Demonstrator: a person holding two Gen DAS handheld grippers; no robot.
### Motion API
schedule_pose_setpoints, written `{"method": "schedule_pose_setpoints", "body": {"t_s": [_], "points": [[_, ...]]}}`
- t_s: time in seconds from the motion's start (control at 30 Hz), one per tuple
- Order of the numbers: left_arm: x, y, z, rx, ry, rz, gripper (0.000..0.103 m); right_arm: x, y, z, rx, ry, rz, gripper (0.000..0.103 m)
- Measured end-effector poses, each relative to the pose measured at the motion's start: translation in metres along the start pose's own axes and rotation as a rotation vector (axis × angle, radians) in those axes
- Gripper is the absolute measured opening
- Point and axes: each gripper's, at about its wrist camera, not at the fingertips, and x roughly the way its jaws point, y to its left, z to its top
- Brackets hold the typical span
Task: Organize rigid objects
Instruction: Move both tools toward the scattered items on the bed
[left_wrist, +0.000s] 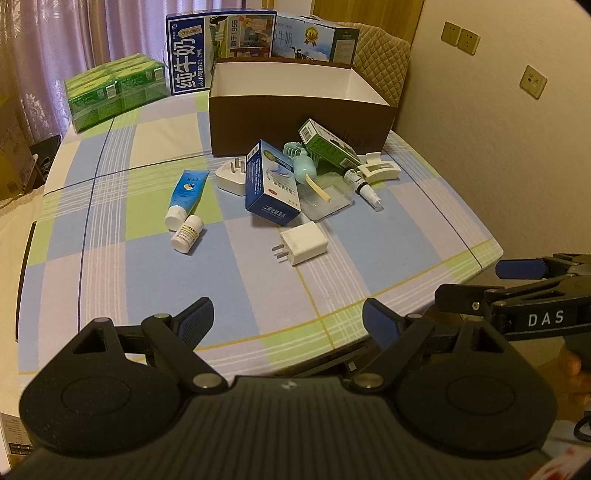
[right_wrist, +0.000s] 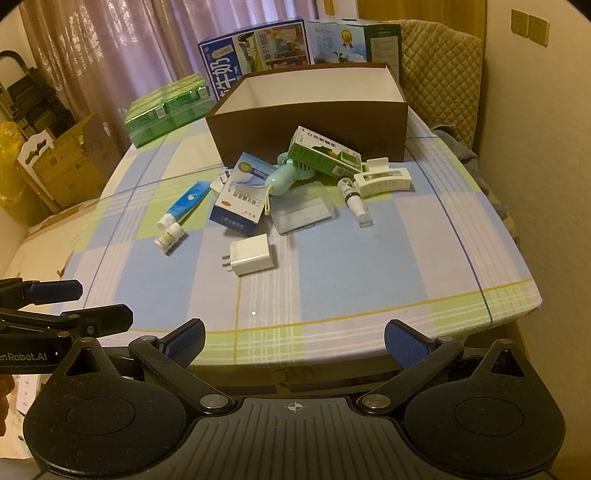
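**Checked tablecloth, a scatter of small items, both grippers empty**

Pale curtains hang behind a table (left_wrist: 110, 229) covered with a blue, green and lilac checked cloth. At its far side stands a brown cardboard box (left_wrist: 295, 122) with a white inside, open at the top; nothing can be seen in the part of its interior that shows. Behind it are two large printed cartons, and to the left a shrink-wrapped pack of green boxes (left_wrist: 114, 90).

In front of the brown box the items lie in a loose heap. A blue medicine box (left_wrist: 271, 184) leans against a mint-green handheld fan (left_wrist: 304, 164). A green carton (left_wrist: 328, 144) rests tilted on the fan, one end toward the brown box. Beside it lie a white hair clip (left_wrist: 380, 168) and a small spray bottle (left_wrist: 364, 186). A clear plastic tray (left_wrist: 325, 197) sits under the fan's strap. A white plug adapter (left_wrist: 231, 177) lies just left of the blue box.

Apart from the heap, a white charger (left_wrist: 301, 243) lies alone nearer the front edge. To the left, a blue tube (left_wrist: 184, 197) and a small white pill bottle (left_wrist: 187, 234) lie touching.

The left gripper (left_wrist: 288, 321) hangs above the table's near edge, jaws spread wide, nothing between them. The right gripper (right_wrist: 295, 341) is likewise wide apart and empty, just beside it.
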Motion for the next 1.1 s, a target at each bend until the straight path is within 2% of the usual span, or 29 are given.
{"method": "schedule_pose_setpoints", "body": {"t_s": [0.5, 1.1], "points": [[0.022, -0.007, 0.010, -0.027, 0.034, 0.002, 0.085, 0.009, -0.031, 0.014, 0.029, 0.003, -0.012, 0.101], [0.088, -0.038, 0.040, -0.135, 0.026, 0.070, 0.085, 0.052, -0.101, 0.072, -0.047, 0.022, 0.033, 0.101]]}}
